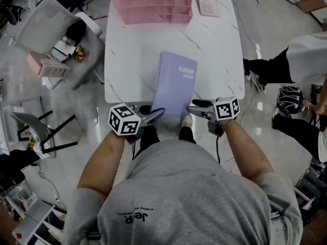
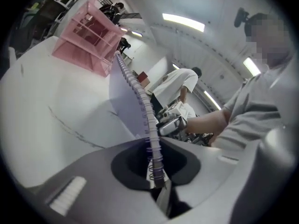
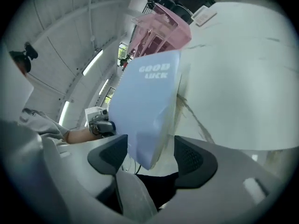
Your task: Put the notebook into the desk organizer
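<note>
Now: lavender spiral notebook sits at the near edge of the white table, cover up, well apart from the pink desk organizer at the far end. Cover print reads "GOOD LUCK". Left gripper: jaws closed on the near end of the notebook's spiral binding. Right gripper: jaws apart, the notebook's near right corner between the pads, neither pad pressing it. Calculator lies beside the organizer. Grey shirt back reads "Jeep"; the smaller line is unreadable.
</note>
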